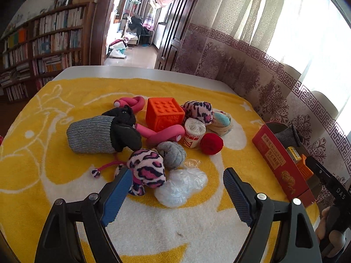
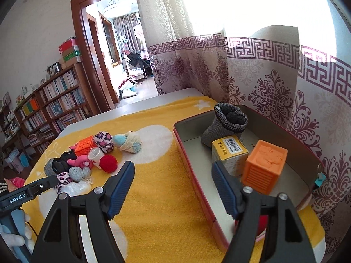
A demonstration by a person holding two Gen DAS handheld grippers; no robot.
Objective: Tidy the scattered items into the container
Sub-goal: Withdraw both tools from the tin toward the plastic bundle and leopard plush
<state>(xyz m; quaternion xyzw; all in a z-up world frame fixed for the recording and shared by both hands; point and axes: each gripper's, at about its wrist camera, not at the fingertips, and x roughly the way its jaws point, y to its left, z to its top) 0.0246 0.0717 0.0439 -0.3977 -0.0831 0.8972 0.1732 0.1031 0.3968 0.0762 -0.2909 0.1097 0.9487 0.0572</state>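
Observation:
A pile of small items lies on the yellow towel: a grey-and-black sock bundle (image 1: 98,133), an orange studded cube (image 1: 164,114), pink foam curlers (image 1: 166,134), a red ball (image 1: 211,143), a white roll (image 1: 194,132), leopard-print plush pieces (image 1: 147,171), a grey knot (image 1: 172,154) and a clear plastic bag (image 1: 182,186). My left gripper (image 1: 177,189) is open just before the bag and the near plush. The red tin container (image 2: 193,171) holds a grey sock (image 2: 226,125), a yellow box (image 2: 230,153) and an orange block (image 2: 264,166). My right gripper (image 2: 173,182) is open and empty over the container's near left wall.
The container (image 1: 283,166) stands at the towel's right side against a patterned curtain (image 2: 274,83). A bookshelf (image 1: 43,43) and an open doorway are beyond the table's far edge. The left gripper's body (image 2: 24,191) shows at the lower left of the right wrist view.

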